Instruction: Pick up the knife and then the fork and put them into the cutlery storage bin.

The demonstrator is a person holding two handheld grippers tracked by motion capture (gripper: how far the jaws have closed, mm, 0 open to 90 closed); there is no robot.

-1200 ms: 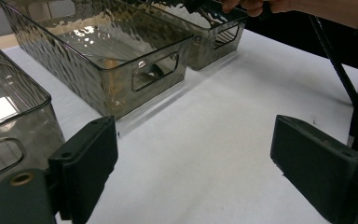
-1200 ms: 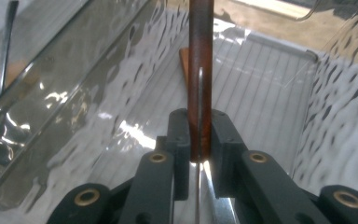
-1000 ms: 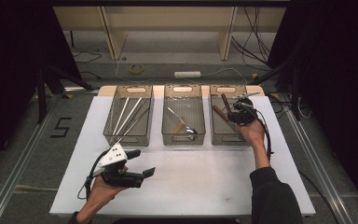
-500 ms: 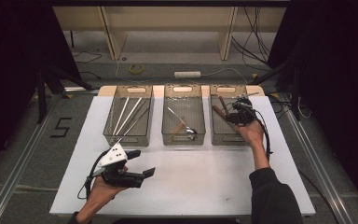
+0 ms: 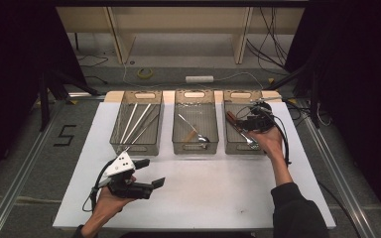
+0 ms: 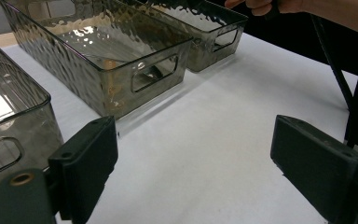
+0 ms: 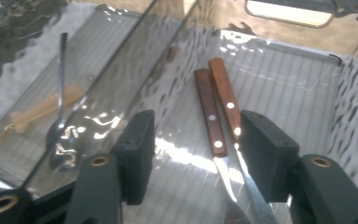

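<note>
3 clear ribbed bins stand in a row at the far side of the white table [image 5: 203, 198]. The left bin [image 5: 129, 146] holds about 4 pale sticks, though the exact count is hard to tell. The middle bin [image 5: 213, 144] holds 2 things — a metal spoon [image 7: 59, 107] and a pale wooden utensil [image 7: 42, 112] lying across each other. The right bin [image 5: 230, 146] holds 2 knives [image 7: 216, 126] with brown wooden handles, lying side by side on the bin floor, blades toward the near end.

The right gripper [image 7: 196, 154] hangs over the right bin, just above the knives. Its jaws have just been opening and now stand spread, with the 2 knives lying in the gap below them; the pads press on neither knife. In the high view the right gripper [image 5: 250, 121] sits over the bin's middle, in the person's right hand [image 5: 268, 139].

The left gripper [image 6: 193, 163] rests low over bare table in front of the left and middle bins — its jaws are wide apart with nothing between them. In the high view it [image 5: 146, 173] lies near the table's front left.
</note>
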